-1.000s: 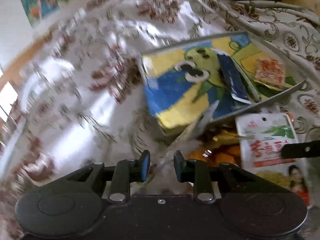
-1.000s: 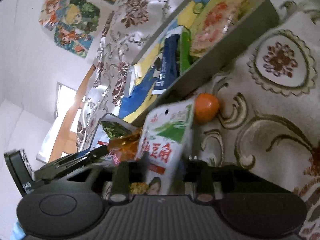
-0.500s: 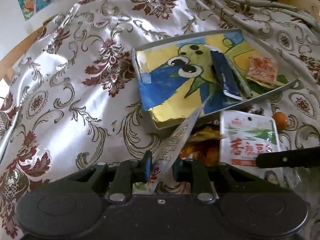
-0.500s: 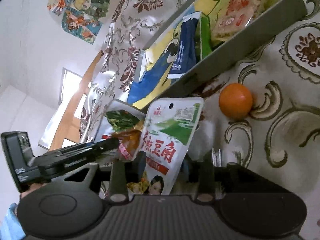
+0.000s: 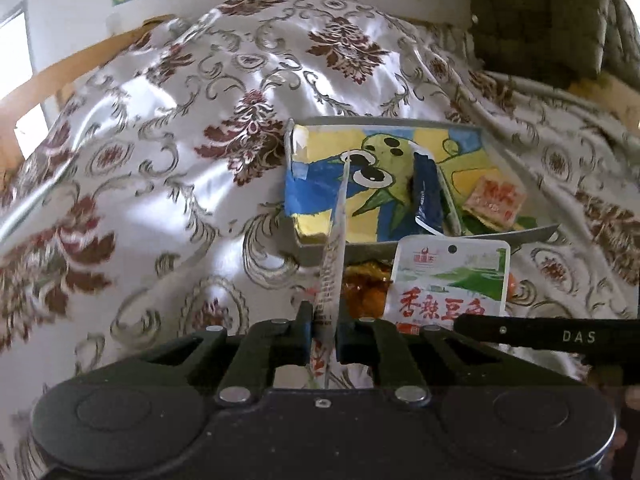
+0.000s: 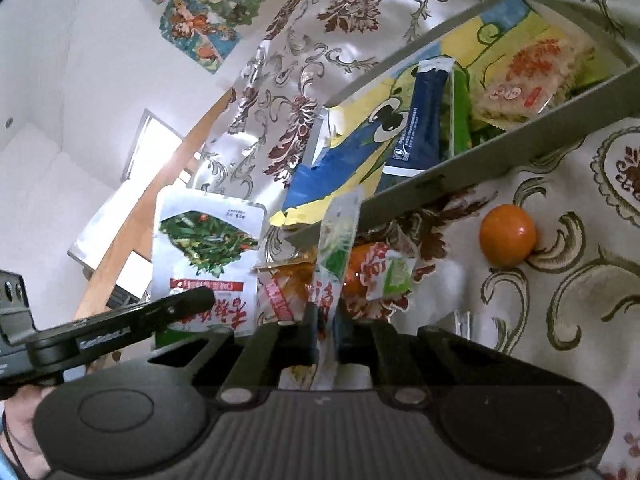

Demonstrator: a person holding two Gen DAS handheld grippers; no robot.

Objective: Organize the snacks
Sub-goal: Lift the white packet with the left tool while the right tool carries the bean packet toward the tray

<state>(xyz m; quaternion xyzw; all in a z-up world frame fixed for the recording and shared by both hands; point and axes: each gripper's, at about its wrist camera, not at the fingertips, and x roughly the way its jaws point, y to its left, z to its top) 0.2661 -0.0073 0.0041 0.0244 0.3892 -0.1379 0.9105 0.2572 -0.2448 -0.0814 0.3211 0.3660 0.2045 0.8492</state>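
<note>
Two pouches on the go at once, so I go slow. From my left wrist cam: my left gripper (image 5: 323, 330) is clenched on a vegetable pouch (image 5: 334, 256), seen edge-on, standing up in front of the tray (image 5: 516, 236). The tray's cartoon liner has a blue sachet (image 5: 426, 196) and a red-print cracker pack (image 5: 494, 200) on the right, so the free spot is its left half. I'd say lift over the near wall, tip it flat, then let go. The bean pouch (image 5: 450, 280) hangs just right of mine, so I keep the two apart.

Right wrist cam: my right gripper (image 6: 326, 330) is pinched on that bean pouch, also edge-on. Below the tray's near wall sit loose orange snack packs (image 6: 292, 284), and an orange (image 6: 508, 234) rests on the cloth (image 6: 560, 320) near the wall. The other tongs cross close on the left, and I think that's the main bump risk.
</note>
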